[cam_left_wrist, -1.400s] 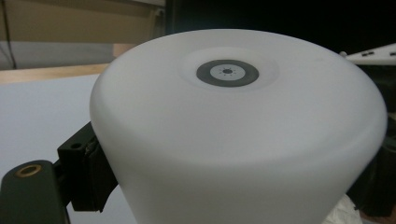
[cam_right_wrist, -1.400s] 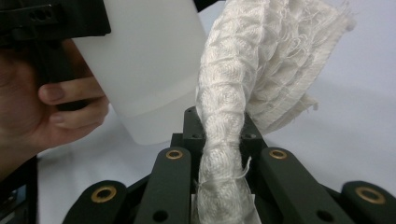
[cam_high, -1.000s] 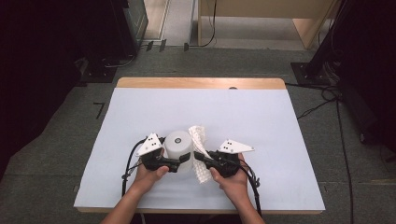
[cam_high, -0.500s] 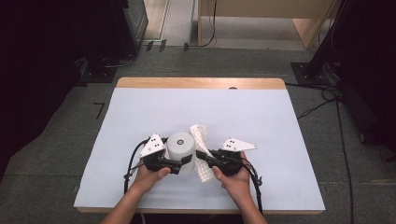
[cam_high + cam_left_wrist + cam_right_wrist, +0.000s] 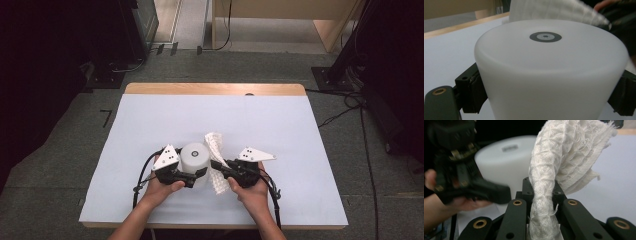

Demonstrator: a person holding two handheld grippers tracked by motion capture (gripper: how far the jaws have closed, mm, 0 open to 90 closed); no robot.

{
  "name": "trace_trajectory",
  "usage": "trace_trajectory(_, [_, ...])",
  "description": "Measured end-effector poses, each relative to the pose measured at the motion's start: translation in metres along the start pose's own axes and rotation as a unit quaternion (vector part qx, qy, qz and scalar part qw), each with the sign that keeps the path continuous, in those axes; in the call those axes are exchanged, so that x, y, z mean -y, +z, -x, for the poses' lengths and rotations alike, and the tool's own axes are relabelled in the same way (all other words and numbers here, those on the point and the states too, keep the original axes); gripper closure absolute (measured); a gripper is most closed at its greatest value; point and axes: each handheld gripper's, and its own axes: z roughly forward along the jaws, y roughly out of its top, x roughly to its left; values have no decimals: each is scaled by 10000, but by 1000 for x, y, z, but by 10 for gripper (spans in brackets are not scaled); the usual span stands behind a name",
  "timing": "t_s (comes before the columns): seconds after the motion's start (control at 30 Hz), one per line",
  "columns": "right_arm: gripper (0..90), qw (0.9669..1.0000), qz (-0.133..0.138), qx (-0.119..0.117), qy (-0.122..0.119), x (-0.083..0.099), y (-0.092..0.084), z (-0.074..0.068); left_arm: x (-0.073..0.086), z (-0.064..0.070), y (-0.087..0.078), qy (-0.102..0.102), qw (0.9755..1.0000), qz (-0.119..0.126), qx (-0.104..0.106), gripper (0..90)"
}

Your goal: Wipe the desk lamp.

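Between right claw (image 5: 541, 202) jaws: cloth (image 5: 564, 157), pinched.

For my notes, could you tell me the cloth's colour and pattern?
The cloth is white with a waffle weave, clearest in the right gripper view.

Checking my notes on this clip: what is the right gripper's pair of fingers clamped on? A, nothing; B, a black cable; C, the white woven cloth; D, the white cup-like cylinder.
C: in the right gripper view the right gripper has its fingers pinched on the white woven cloth, while the white cylinder sits in the left gripper.
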Motion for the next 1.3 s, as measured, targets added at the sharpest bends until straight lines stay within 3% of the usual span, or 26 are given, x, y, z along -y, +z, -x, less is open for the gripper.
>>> trace_trajectory(0.13, [798,9998,175,-7,-70,-4,-7,0,2,3,5,173,9993,-114,-298,90])
trace_trajectory(0.23, [798,9999,161,30,-53,-3,-7,4,4,3,6,296,9984,-136,-452,90])
trace_trajectory(0.37, [798,9999,80,102,14,1,-6,8,6,1,5,296,9982,-104,-504,89])
trace_trajectory(0.63, [797,9998,4,180,77,7,-5,16,8,6,4,60,9973,-17,-732,49])
trace_trajectory(0.73, [797,9997,-2,219,124,8,-6,19,8,14,5,46,9955,31,-945,39])
trace_trajectory(0.87, [797,9996,-42,266,128,11,-5,20,9,27,12,4,9883,-28,-1524,46])
trace_trajectory(0.93, [796,9995,-97,269,104,12,-4,20,9,28,13,4,9862,-30,-1656,66])
trace_trajectory(1.17, [796,9992,-286,239,111,19,4,19,7,17,7,-72,9918,-43,-1274,89])
trace_trajectory(1.23, [796,9992,-333,227,77,20,7,18,6,11,2,-194,9943,92,-1048,90])
trace_trajectory(1.3, [796,9990,-390,193,75,22,10,16,2,8,-4,-209,9949,255,-955,90])
